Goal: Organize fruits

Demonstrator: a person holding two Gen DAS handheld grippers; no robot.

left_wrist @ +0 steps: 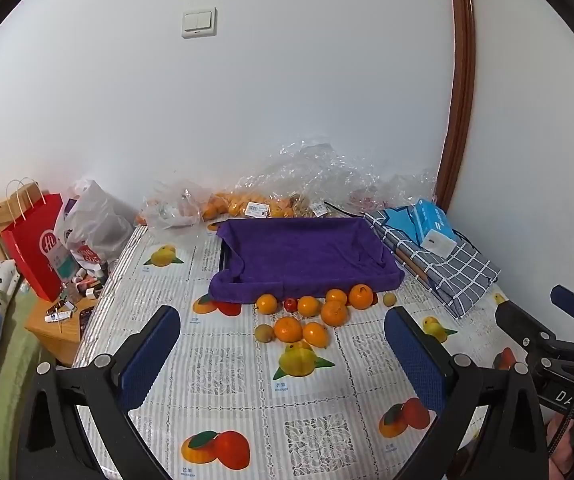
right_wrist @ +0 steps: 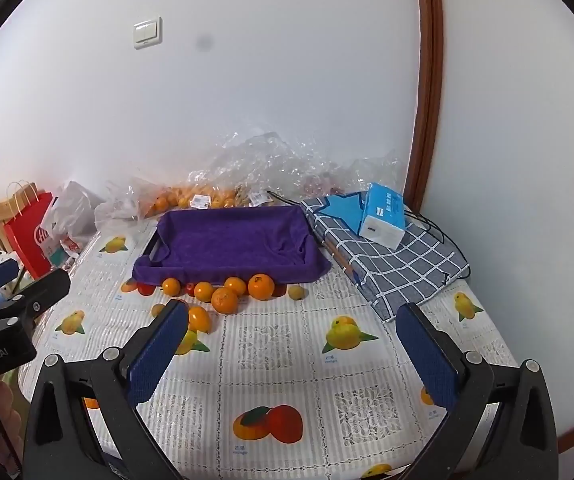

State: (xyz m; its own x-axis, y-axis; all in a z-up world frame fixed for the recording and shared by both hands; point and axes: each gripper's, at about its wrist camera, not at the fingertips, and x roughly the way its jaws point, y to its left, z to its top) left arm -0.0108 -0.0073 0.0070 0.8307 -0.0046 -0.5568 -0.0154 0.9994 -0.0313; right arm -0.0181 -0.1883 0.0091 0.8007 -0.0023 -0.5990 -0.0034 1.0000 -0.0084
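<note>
Several oranges (left_wrist: 334, 313) (right_wrist: 224, 300) lie loose on the fruit-print tablecloth, with small red fruits (left_wrist: 290, 304) (right_wrist: 189, 289) and small yellow-green fruits (left_wrist: 264, 333) (right_wrist: 296, 292) among them. Just behind them sits a tray lined with a purple towel (left_wrist: 307, 254) (right_wrist: 231, 242), with nothing in it. My left gripper (left_wrist: 283, 322) is open and empty, held above the cloth in front of the fruit. My right gripper (right_wrist: 293, 316) is open and empty, to the right of the fruit pile.
Clear plastic bags with more oranges (left_wrist: 239, 202) (right_wrist: 191, 198) lie against the wall. A folded checked cloth with a blue tissue pack (left_wrist: 433, 226) (right_wrist: 383, 216) lies right of the tray. A red paper bag (left_wrist: 37, 246) and clutter stand off the left edge.
</note>
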